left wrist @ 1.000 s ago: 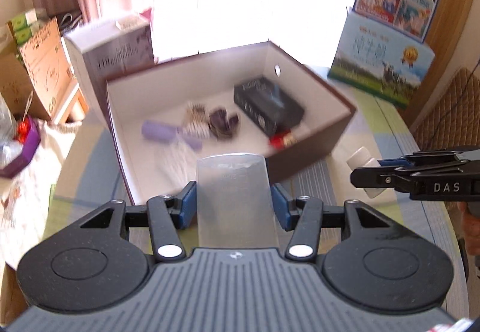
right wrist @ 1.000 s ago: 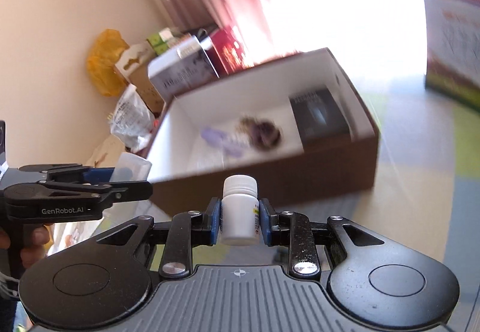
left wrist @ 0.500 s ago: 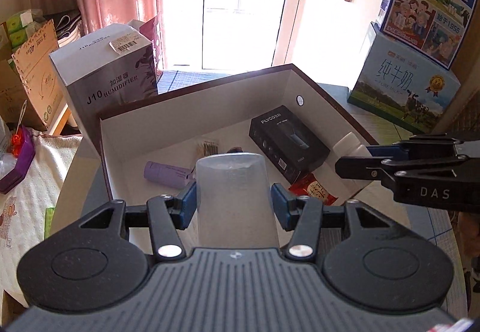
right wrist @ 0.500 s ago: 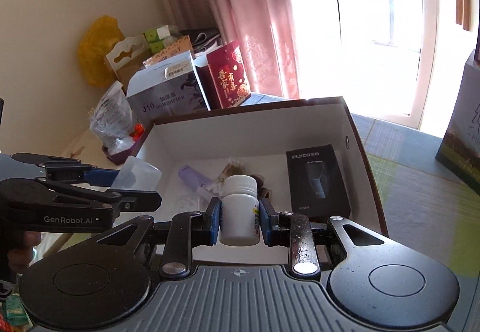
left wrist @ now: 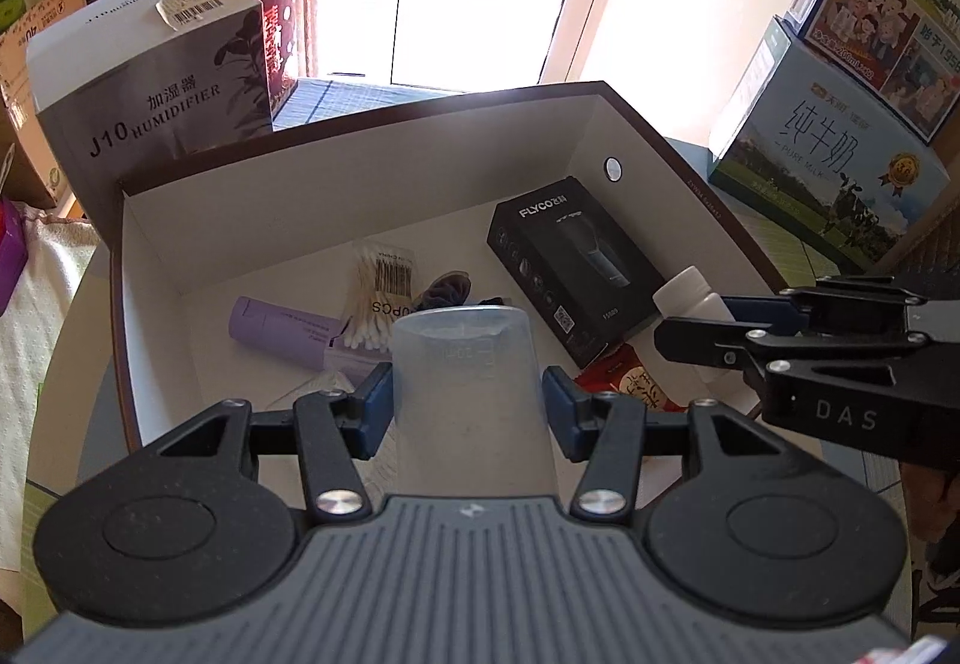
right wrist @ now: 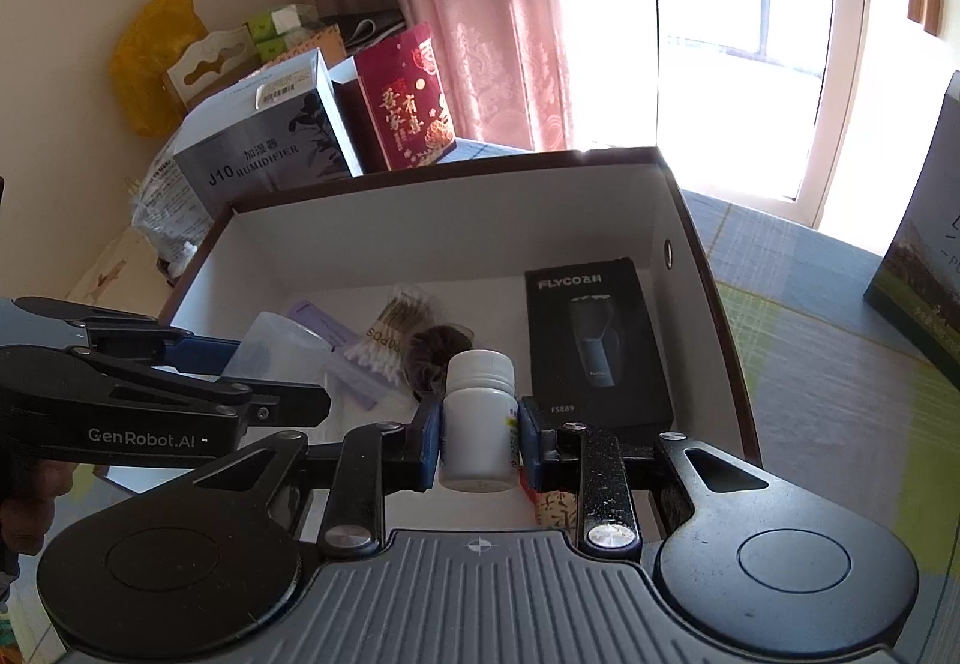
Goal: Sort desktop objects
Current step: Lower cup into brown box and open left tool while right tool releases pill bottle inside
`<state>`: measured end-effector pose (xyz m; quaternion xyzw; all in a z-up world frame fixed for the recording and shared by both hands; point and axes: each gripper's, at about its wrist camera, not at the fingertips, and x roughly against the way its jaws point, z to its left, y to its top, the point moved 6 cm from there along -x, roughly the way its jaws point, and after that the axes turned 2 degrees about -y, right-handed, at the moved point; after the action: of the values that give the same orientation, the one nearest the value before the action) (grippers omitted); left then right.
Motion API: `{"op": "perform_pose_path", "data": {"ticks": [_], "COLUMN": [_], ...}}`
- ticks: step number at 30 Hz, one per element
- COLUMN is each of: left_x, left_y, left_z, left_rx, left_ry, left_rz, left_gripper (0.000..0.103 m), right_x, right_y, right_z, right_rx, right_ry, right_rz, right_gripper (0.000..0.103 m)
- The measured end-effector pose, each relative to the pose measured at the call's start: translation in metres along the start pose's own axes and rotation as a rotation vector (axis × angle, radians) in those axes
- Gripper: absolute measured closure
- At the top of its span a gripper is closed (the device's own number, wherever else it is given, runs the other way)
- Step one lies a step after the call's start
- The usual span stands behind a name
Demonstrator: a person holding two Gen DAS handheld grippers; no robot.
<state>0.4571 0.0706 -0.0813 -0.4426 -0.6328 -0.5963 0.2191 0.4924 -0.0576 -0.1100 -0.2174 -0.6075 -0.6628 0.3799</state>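
Sunlit room, curtained window upper frame. Left tongs (left wrist: 467, 404): clamped on clear measuring cup (left wrist: 471, 364), centre frame, over brown box (left wrist: 714, 220). Right tongs (right wrist: 478, 439): gripping white pill bottle (right wrist: 480, 424), centre. Box contents: black shaver carton (right wrist: 594, 340), cotton swabs (left wrist: 381, 298), purple tube (left wrist: 282, 325).

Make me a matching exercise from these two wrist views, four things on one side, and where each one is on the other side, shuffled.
Things:
1. translucent measuring cup
2. white pill bottle
3. black Flyco box
4. humidifier carton

Places:
A. lying flat in the open box, right side
B. outside the open box, behind its far wall
C. between the left gripper fingers
D. between the right gripper fingers

Pairs: 1-C, 2-D, 3-A, 4-B
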Motion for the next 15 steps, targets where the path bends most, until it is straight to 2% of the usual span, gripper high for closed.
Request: {"op": "perform_pose_path", "data": {"ticks": [15], "left_x": [-0.050], "left_y": [-0.002], "left_z": [0.005], "left_rx": [0.067], "left_ry": [-0.015], "left_rz": [0.107], "left_gripper": [0.055], "right_x": [-0.024], "right_y": [-0.006], "right_z": [-0.012], "right_rx": [-0.006], "right_ry": [-0.022], "right_rz": [0.058], "right_gripper": [0.079]}}
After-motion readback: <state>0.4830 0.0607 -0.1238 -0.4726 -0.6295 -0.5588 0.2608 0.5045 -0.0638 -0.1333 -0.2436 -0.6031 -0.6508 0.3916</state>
